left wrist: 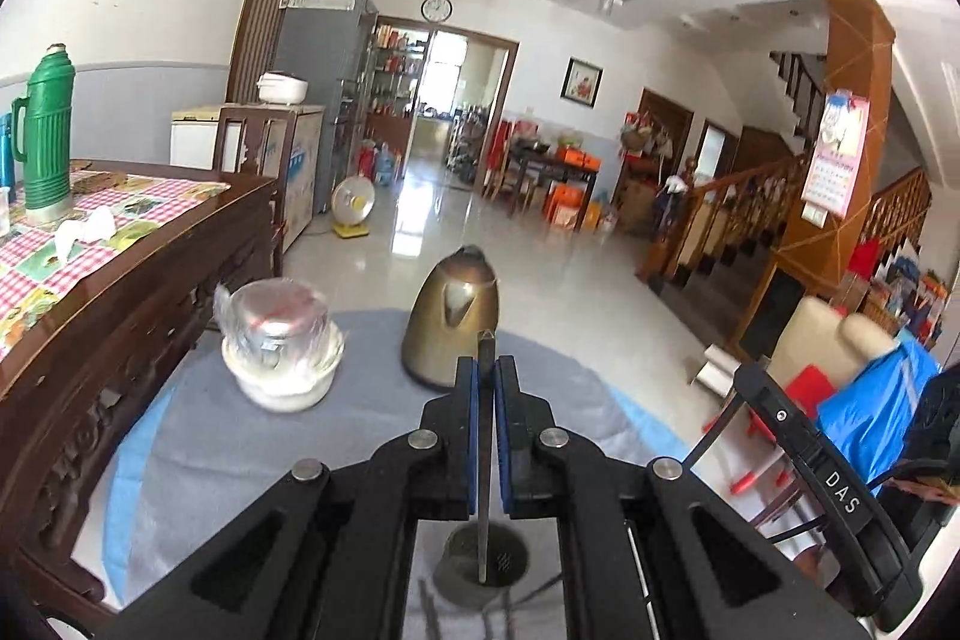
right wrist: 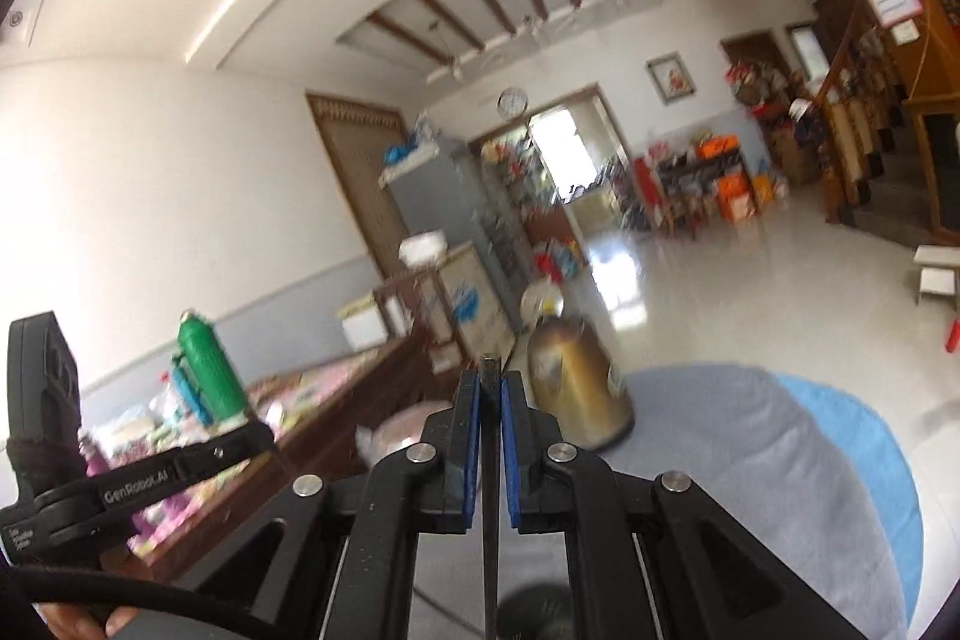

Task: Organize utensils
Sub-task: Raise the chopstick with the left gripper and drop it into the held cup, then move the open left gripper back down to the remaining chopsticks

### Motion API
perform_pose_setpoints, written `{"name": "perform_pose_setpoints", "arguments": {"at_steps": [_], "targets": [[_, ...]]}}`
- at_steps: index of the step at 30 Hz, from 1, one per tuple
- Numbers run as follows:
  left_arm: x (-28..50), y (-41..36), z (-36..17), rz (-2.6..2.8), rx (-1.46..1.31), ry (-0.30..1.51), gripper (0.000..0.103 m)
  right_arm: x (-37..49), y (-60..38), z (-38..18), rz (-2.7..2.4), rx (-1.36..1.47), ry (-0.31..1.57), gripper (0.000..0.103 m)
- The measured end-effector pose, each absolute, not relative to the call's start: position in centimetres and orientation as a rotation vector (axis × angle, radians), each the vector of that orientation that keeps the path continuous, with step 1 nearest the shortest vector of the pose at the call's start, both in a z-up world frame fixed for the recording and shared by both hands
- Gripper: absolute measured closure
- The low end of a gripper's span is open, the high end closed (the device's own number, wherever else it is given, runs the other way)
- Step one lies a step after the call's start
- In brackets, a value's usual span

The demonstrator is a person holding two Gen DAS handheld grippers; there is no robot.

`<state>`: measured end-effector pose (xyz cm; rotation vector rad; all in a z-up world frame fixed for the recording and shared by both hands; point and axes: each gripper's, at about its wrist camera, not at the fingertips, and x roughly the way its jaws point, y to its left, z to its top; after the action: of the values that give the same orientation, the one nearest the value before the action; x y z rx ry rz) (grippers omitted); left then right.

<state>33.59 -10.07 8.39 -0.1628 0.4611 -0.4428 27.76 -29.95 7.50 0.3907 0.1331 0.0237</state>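
My left gripper (left wrist: pixel 486 363) is shut on a thin grey metal utensil (left wrist: pixel 483 526) that stands upright between the blue pads. Its lower end hangs over a round mesh utensil holder (left wrist: pixel 487 561) on the grey-blue table cloth (left wrist: pixel 252 466). My right gripper (right wrist: pixel 490 377) is shut on a thin dark utensil (right wrist: pixel 489 550), also upright. Below it a dark round shape (right wrist: pixel 531 610) shows at the bottom edge, too blurred to name. Which kind of utensil each one is I cannot tell. Each view catches part of the other hand-held gripper at its side.
A brass-coloured kettle (left wrist: pixel 453 325) stands on the round table ahead. To its left is a white bowl holding a plastic-wrapped steel pot (left wrist: pixel 282 346). A dark wooden table (left wrist: pixel 120 280) with a checked cloth and a green thermos (left wrist: pixel 45 136) stands left.
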Motion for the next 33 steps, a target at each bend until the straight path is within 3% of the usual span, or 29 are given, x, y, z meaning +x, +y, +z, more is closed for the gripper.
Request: {"name": "perform_pose_setpoints", "arguments": {"at_steps": [6,14,15,18,21,22,25,27,33], "targets": [[36.4,-11.4,4.8,-0.406,-0.192,0.477,0.097,30.1,-28.6,6.6,-0.080,0.333,0.072,0.096],[37.0,-12.6,-1.7,-0.351,-0.104,0.644,0.097,33.5,-26.6,1.3,-0.061,0.246,0.210,0.096],[36.8,-12.6,-2.0,-0.345,-0.088,0.660,0.090,33.9,-26.4,0.9,-0.043,0.245,0.240,0.096],[35.6,-11.9,-2.6,-0.299,-0.035,0.709,0.031,34.0,-26.7,-0.4,0.006,0.250,0.305,0.094],[33.8,-10.0,-3.4,-0.262,-0.049,0.735,0.027,34.0,-26.2,-1.4,0.043,0.241,0.385,0.091],[33.4,-9.3,-4.1,-0.227,-0.037,0.776,0.026,34.0,-26.1,-1.8,0.059,0.242,0.417,0.089],[32.1,-7.1,-6.4,-0.168,-0.046,0.869,0.026,32.9,-26.4,-2.8,0.086,0.274,0.466,0.067],[31.4,-5.9,-8.3,-0.132,-0.051,0.933,0.026,31.5,-26.9,-3.2,0.101,0.298,0.464,0.034],[29.5,-4.1,-13.9,-0.090,-0.035,1.070,0.026,27.2,-27.8,-4.1,0.095,0.344,0.403,0.034]]}}
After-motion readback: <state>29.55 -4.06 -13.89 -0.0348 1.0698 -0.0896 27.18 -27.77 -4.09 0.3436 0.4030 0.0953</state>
